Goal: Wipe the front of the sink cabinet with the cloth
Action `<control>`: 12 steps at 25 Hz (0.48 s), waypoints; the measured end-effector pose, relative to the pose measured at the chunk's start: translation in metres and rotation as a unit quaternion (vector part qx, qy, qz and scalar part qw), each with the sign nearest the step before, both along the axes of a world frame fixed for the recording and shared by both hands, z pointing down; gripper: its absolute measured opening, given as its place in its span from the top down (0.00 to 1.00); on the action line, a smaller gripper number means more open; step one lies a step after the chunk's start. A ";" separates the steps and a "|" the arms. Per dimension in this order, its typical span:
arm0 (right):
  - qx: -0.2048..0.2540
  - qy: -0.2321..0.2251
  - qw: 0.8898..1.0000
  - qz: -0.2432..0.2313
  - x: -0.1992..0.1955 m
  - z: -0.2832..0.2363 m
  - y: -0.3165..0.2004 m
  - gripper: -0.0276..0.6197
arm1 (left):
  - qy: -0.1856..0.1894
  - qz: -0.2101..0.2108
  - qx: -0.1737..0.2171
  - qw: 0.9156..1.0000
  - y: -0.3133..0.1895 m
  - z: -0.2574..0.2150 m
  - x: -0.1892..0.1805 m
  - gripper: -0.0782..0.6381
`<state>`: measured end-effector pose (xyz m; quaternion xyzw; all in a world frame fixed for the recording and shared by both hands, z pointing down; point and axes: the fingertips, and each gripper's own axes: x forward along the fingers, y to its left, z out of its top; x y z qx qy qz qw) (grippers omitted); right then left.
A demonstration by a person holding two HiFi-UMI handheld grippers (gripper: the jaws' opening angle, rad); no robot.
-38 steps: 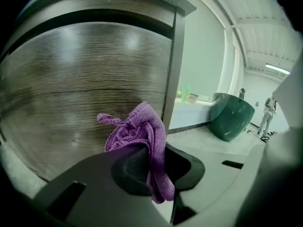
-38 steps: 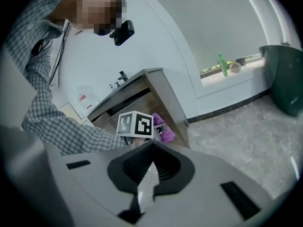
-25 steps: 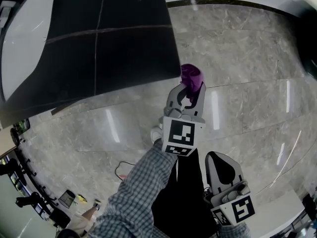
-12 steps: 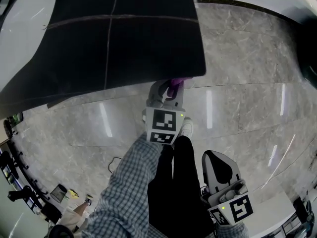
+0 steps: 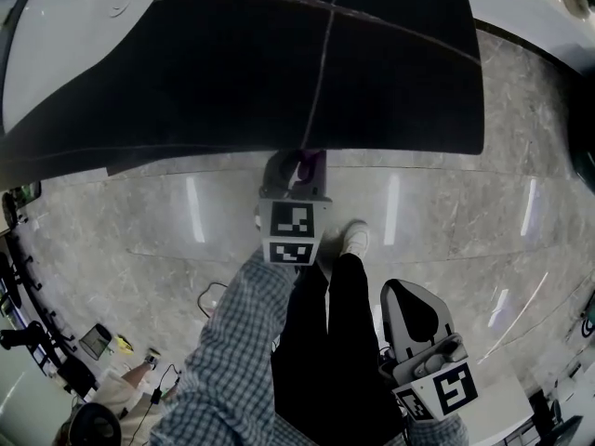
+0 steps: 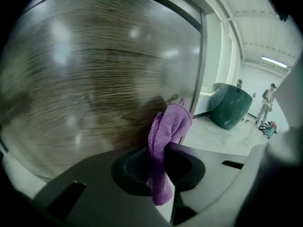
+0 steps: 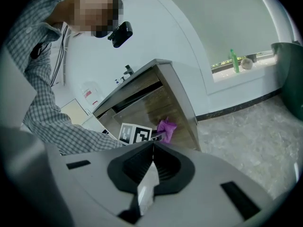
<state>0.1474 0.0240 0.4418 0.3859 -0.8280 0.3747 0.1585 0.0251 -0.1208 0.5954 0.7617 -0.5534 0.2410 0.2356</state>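
Just ahead of my left gripper (image 6: 163, 148) stands the sink cabinet (image 6: 94, 70), closer than a second ago. Those jaws clamp the purple cloth (image 6: 169, 124), its tip seemingly touching the wood, so wiping can start. My right gripper (image 7: 152, 150) hangs back, closed.

Purple microfibre cloth (image 5: 314, 163) showing only as a sliver in the head view, left gripper (image 5: 297, 161) hiding the rest, the cloth's contact with the dark wood-grain cabinet front (image 6: 94, 70) being unreadable, two distant people (image 6: 270, 98) appearing too small to detail.
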 end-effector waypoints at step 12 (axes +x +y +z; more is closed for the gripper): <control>0.002 -0.009 0.999 -0.046 -0.044 -0.004 -0.006 0.93 | -0.021 -0.094 -0.030 0.995 0.031 0.011 -0.116 0.82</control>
